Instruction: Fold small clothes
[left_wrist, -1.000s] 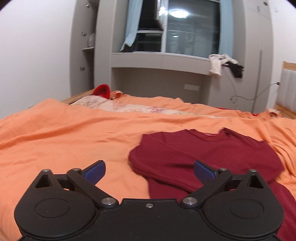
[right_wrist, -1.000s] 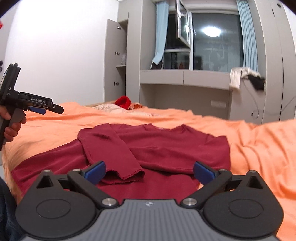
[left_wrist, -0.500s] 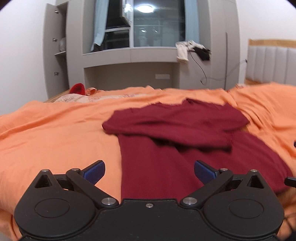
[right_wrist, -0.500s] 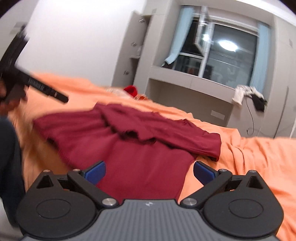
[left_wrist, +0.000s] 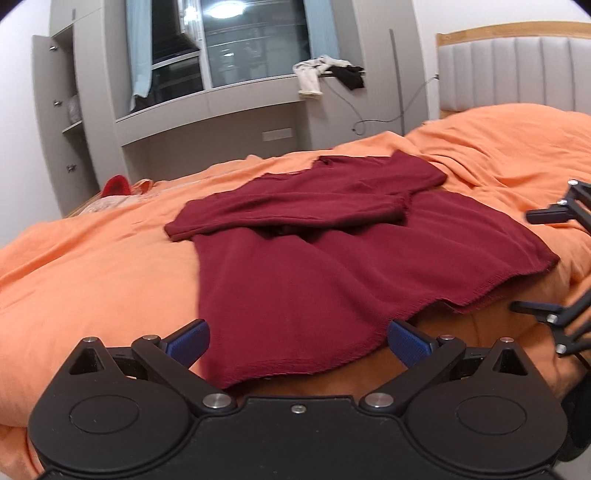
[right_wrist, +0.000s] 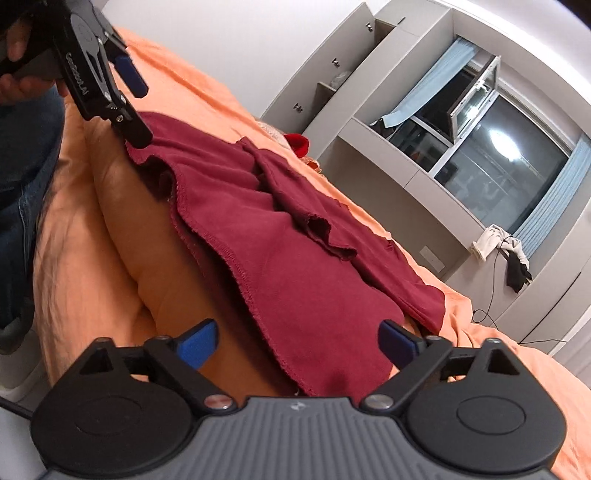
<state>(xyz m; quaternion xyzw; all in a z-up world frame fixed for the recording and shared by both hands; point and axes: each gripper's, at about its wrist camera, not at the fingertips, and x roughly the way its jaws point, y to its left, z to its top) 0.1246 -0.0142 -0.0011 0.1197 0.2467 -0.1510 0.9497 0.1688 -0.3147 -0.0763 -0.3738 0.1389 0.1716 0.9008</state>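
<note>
Maroon shirt (left_wrist: 332, 266) flat on orange bed (left_wrist: 92, 266), sleeves folded across chest. Left gripper (left_wrist: 297, 338) jaws released, hem corner between them, pads not touching. Right gripper (right_wrist: 297, 341) jaws closing around other hem corner, not yet pinching.

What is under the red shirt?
The orange bedcover lies under the red shirt and shows all around it. What lies beneath the bedcover is hidden.

Matt maroon knit shirt (left_wrist: 295, 266) on crumpled orange cloth bedspread (left_wrist: 92, 266); headboard (left_wrist: 517, 70) wood-framed
</note>
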